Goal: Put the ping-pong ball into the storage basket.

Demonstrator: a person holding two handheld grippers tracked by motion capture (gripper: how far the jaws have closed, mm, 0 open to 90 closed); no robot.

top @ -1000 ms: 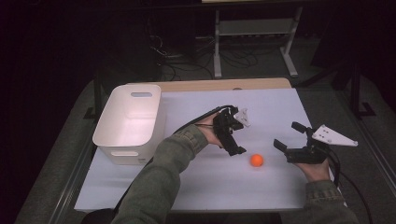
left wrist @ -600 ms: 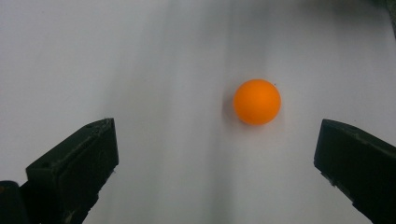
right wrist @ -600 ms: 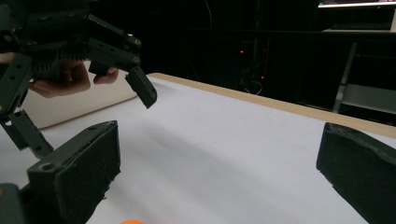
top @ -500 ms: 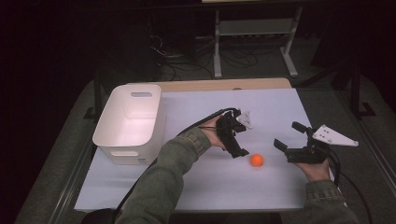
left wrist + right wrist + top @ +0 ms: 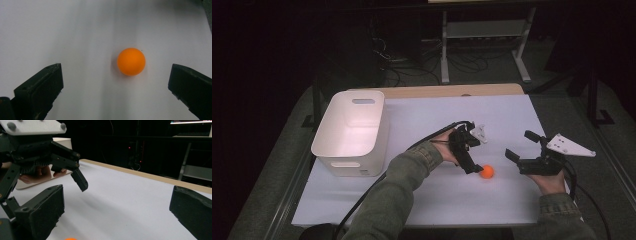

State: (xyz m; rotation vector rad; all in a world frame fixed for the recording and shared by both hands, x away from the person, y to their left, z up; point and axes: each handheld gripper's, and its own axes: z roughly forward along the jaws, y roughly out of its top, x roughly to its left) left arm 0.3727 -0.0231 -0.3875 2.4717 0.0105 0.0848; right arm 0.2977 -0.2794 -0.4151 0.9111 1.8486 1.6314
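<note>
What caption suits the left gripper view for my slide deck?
Open left gripper poised above an orange ball on the white table, ball between its jaws, untouched.

One orange ball (image 5: 486, 171), one white bin (image 5: 350, 131), one white-topped table (image 5: 422, 115); two handheld grippers, left gripper (image 5: 472, 159) and right gripper (image 5: 522, 146); one metal stand (image 5: 484, 37) behind.

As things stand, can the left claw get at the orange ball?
Probably yes: the left claw is open, the orange ball lies between its jaws on bare white table, nothing between.
</note>
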